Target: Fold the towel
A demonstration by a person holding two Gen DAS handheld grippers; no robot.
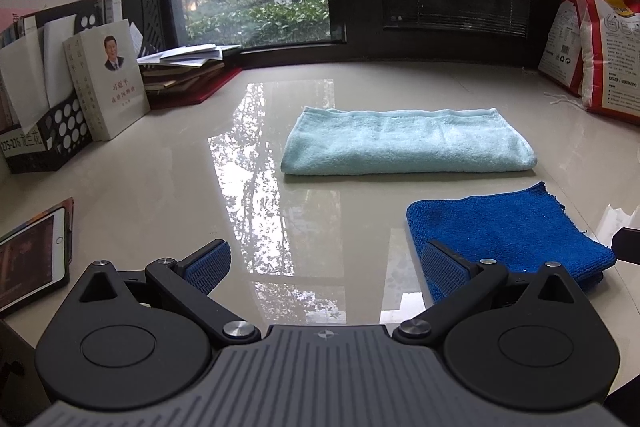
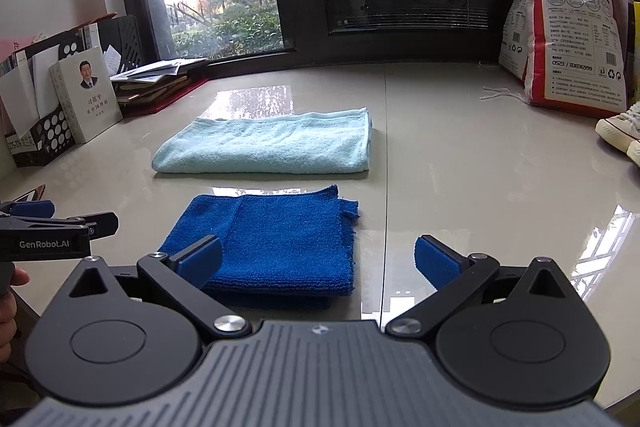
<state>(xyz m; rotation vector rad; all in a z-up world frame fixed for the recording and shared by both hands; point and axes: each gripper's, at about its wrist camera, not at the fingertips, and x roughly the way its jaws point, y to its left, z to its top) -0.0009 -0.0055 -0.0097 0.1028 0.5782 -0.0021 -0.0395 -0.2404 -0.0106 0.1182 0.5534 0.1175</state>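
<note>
A dark blue towel (image 1: 508,235) lies folded into a small square on the glossy table, also in the right wrist view (image 2: 276,247). A light blue towel (image 1: 404,143) lies folded in a long rectangle behind it, also in the right wrist view (image 2: 268,145). My left gripper (image 1: 324,263) is open and empty, hovering left of the dark blue towel. My right gripper (image 2: 318,261) is open and empty, just above the towel's near right part. The left gripper also shows at the left edge of the right wrist view (image 2: 44,223).
Books and a black file holder (image 1: 60,107) stand at the left. A tablet (image 1: 32,259) lies at the near left. Rice bags (image 2: 568,35) stand at the back right, white shoes (image 2: 620,131) at the right edge. A dark window wall runs along the back.
</note>
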